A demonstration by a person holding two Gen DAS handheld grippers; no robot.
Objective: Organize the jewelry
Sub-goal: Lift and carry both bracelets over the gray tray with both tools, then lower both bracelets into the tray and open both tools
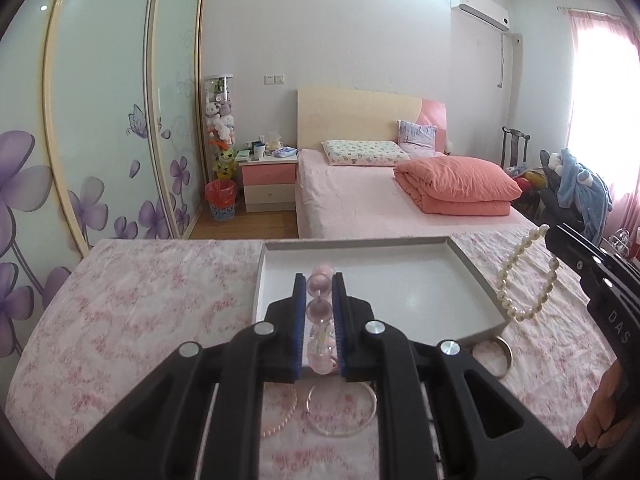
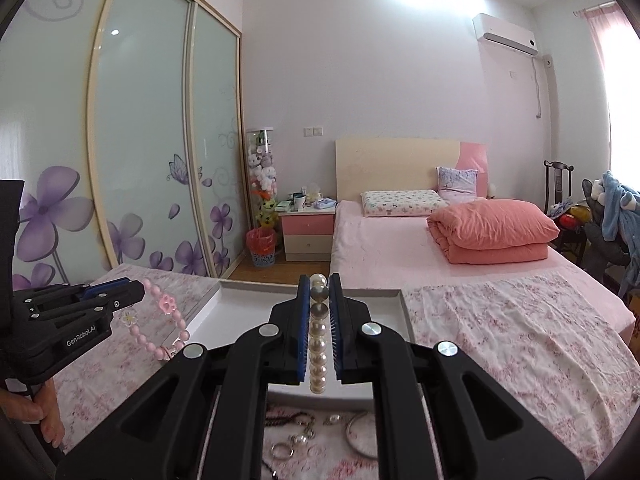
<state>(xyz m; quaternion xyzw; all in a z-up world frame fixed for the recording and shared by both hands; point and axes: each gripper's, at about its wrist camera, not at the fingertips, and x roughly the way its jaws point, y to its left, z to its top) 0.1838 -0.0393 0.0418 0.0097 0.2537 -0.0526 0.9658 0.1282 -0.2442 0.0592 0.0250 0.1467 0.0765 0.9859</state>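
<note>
Bracelets both gripped: we hold the pink bead bracelet (image 1: 319, 312) in left gripper (image 1: 319, 280), pearl bracelet (image 2: 319, 332) in right gripper (image 2: 319, 280); strands run along fingers, white tray (image 1: 472, 276) directly ahead, below both.

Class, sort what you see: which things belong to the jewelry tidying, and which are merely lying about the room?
Job:
pink bracelet
pearl bracelet
tray
bangles
left hand-held gripper
right hand-held gripper

Lying about:
quilt
pillows
bin
plush toys
</note>
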